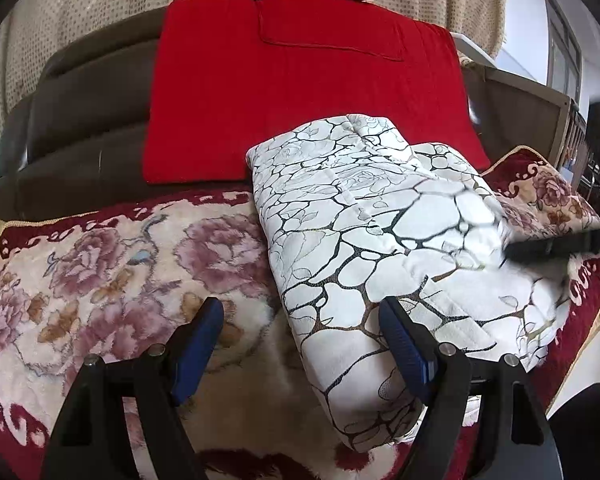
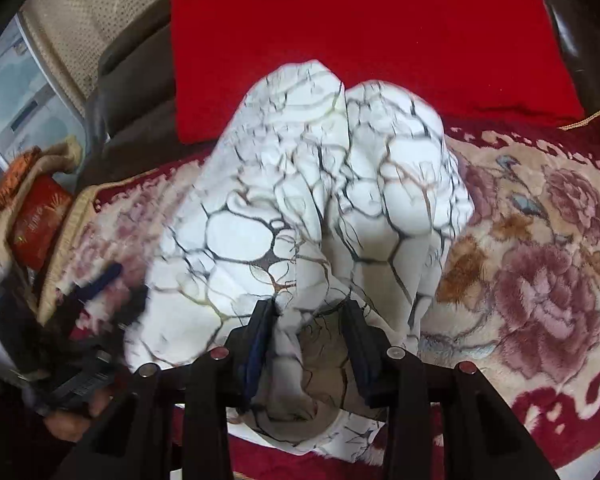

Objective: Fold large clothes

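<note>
Garment (image 1: 380, 240) — folded on floral blanket (image 1: 100, 272), red cushion (image 1: 300, 92) behind.

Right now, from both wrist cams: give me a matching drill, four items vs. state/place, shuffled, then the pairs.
Column 1
1. white crackle-print garment
2. red cushion
3. left gripper
4. right gripper

Column 2
A. open, holding nothing
B. leaning against the sofa back
C. shut on cloth
D. folded in a bundle on the floral blanket

Pairs: 1-D, 2-B, 3-A, 4-C
</note>
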`<state>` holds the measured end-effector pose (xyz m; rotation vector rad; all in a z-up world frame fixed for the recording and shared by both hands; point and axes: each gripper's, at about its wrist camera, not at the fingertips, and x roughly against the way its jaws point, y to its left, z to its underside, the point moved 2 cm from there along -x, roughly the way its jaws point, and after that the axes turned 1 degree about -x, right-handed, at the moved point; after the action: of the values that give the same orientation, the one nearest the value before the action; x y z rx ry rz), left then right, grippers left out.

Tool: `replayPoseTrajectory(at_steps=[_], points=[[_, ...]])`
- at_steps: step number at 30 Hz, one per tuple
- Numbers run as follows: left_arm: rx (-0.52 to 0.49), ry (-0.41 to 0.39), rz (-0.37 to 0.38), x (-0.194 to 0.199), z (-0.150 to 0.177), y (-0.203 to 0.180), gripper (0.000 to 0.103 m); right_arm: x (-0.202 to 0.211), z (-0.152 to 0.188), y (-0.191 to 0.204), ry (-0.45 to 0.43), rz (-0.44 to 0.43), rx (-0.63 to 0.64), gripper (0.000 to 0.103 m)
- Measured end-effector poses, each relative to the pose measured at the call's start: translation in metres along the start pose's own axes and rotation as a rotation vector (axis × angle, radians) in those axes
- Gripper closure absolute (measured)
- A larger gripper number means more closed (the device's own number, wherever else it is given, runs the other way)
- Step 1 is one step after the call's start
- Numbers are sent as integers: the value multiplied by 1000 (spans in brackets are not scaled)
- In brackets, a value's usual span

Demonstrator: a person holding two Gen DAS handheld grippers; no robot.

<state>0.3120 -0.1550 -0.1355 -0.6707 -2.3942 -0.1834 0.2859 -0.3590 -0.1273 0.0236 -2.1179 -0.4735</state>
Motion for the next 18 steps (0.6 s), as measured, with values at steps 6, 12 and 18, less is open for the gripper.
replayPoseTrajectory(at_steps=[6, 12, 18], points=[[1, 6, -4, -1, -2, 1, 22, 14, -70, 25, -114, -5, 11, 57], [-7, 7, -2, -2, -3, 1, 22, -49, -140, 42, -42, 44, -4, 53], [-12, 8, 4, -4, -4, 1, 22, -137, -140, -6, 169, 130, -118, 43]])
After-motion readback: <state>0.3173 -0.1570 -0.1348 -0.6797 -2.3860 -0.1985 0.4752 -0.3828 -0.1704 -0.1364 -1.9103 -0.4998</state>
